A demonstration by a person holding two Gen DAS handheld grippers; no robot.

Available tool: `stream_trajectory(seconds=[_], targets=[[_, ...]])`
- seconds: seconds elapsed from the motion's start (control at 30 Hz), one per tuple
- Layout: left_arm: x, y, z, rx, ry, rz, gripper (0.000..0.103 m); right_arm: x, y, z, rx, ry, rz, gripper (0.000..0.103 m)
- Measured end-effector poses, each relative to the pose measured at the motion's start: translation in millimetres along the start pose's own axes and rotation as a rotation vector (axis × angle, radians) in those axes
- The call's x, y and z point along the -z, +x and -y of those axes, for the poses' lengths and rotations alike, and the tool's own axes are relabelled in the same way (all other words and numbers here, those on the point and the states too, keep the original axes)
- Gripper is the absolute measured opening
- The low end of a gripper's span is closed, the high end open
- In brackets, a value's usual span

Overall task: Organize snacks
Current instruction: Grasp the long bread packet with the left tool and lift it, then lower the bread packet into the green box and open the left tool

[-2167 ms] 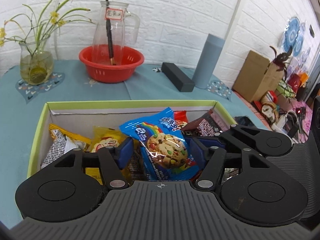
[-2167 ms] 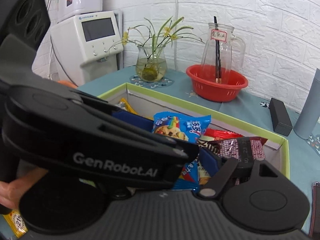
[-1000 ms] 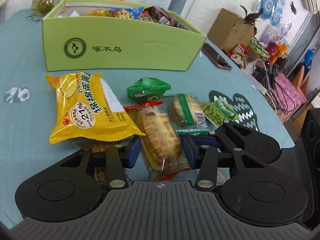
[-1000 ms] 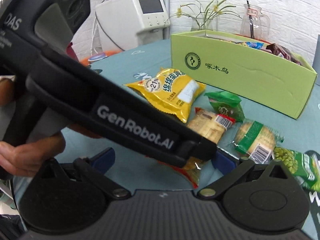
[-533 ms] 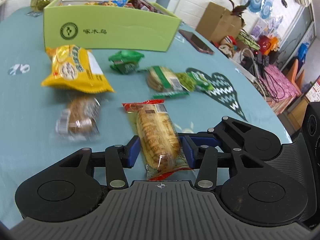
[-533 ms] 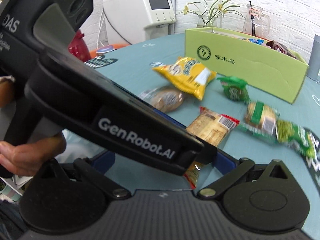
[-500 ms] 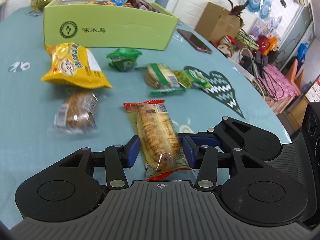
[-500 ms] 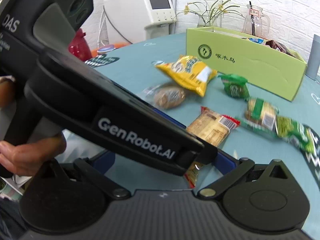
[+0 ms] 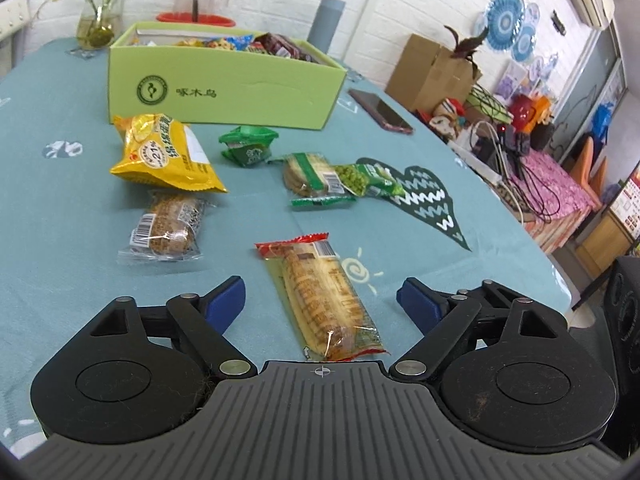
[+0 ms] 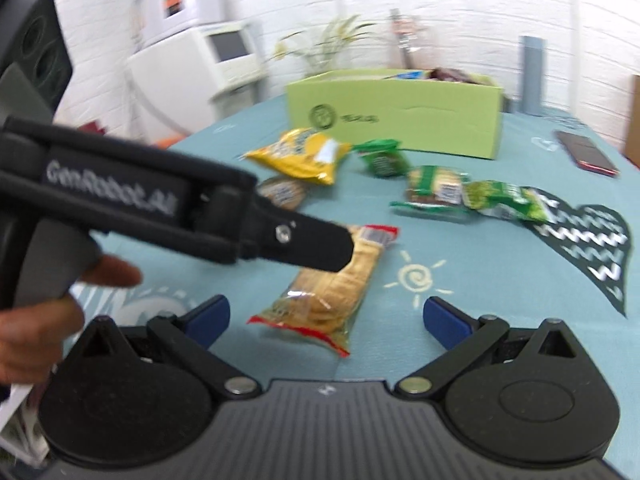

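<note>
A long biscuit pack with red ends [image 9: 320, 296] lies on the teal tablecloth between the wide-open jaws of my left gripper [image 9: 320, 300]; nothing grips it. It also shows in the right wrist view [image 10: 332, 292], in front of my open, empty right gripper [image 10: 326, 316]. The left gripper body [image 10: 160, 208] crosses that view above the pack. Further back lie a yellow bag [image 9: 164, 156], a brown cake pack [image 9: 168, 228], a green packet [image 9: 248, 146], a green-striped biscuit pack [image 9: 312, 176] and a green pea bag [image 9: 368, 180]. The green snack box [image 9: 224, 92] holds several snacks.
A phone [image 9: 380, 110] lies right of the box. Behind the box stand a flower vase [image 9: 98, 28], a red basin [image 9: 196, 20] with a glass jug, and a grey cylinder [image 9: 326, 24]. The table edge curves at the right [image 9: 520, 220], with clutter beyond it.
My left gripper, shut on the biscuit pack half a second ago, has opened; the pack lies free on the cloth. Both views pulled back slightly; the right view is now blurred by motion.
</note>
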State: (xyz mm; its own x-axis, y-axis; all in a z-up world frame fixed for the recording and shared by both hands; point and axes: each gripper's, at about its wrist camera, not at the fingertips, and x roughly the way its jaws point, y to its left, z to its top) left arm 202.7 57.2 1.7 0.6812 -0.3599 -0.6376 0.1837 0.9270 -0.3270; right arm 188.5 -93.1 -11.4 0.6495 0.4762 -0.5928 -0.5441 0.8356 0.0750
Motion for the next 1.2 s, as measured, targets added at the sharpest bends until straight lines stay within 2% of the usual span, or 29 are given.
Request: stream_trajectory(seconds=[0.1, 0.17, 0.3, 0.37, 0.43, 0.5, 0.53, 0.57, 0.6, 0.67, 0.7, 0.83, 0.93, 1.1, 1.2], targets=[[0.0, 7.6, 0.1, 0.006, -0.002, -0.025, 0.071, 1.4, 8.0, -4.5, -0.029, -0.022, -0.028, 0.102], [-1.3, 11.5, 1.4, 0.006, 0.009, -0.031, 0.07, -1.1, 6.0, -5.5, -0.019, -0.058, -0.031, 0.102], [-4.4, 15.5, 2.5, 0.013, 0.02, -0.033, 0.069, -10.9, 12.6, -2.8, -0.015, -0.09, -0.001, 0.102], [-5.8, 19.6, -0.7, 0.011, 0.008, -0.042, 0.068, -10.6, 16.9, -2.6, -0.015, -0.095, -0.013, 0.102], [-5.3, 25.5, -6.4, 0.019, -0.015, -0.064, 0.063, -8.9, 22.0, -1.7, -0.021, -0.088, -0.029, 0.101], [-2.9, 29.9, -10.0, 0.03, -0.026, -0.066, 0.06, -6.9, 23.1, -4.9, -0.016, -0.098, -0.026, 0.092], [-2.7, 30.4, -9.2, 0.027, -0.017, -0.068, 0.051, -7.2, 20.4, -8.1, -0.004, -0.114, -0.018, 0.086], [-2.4, 30.9, -7.2, 0.026, 0.002, -0.071, 0.039, -8.5, 18.9, -7.9, -0.015, -0.114, -0.008, 0.062], [-2.2, 31.0, -5.9, 0.034, 0.01, -0.078, 0.028, -12.0, 18.9, -4.6, -0.02, -0.084, -0.013, 0.058], [-4.9, 27.2, -5.1, 0.027, 0.003, -0.073, 0.02, -16.1, 16.9, 1.7, -0.04, -0.051, -0.015, 0.052], [-8.4, 24.5, -6.0, 0.029, -0.003, -0.065, 0.013, -19.6, 15.2, 4.5, -0.045, -0.038, -0.01, 0.052], [-41.1, 13.6, -11.7, 0.047, -0.028, -0.005, 0.01, -50.9, 12.5, 3.1, -0.034, -0.094, 0.059, 0.053], [-78.5, 13.4, -15.3, 0.012, -0.009, 0.06, 0.01, -85.2, 28.0, 4.6, -0.017, -0.146, 0.111, 0.054], [-155.6, 23.2, -37.5, -0.06, 0.019, 0.166, 0.011, -162.5, 76.1, 16.8, -0.037, -0.207, 0.176, 0.055], [-200.5, 38.1, -58.9, -0.113, 0.02, 0.195, 0.011, -206.9, 116.2, 27.1, -0.083, -0.21, 0.164, 0.06]])
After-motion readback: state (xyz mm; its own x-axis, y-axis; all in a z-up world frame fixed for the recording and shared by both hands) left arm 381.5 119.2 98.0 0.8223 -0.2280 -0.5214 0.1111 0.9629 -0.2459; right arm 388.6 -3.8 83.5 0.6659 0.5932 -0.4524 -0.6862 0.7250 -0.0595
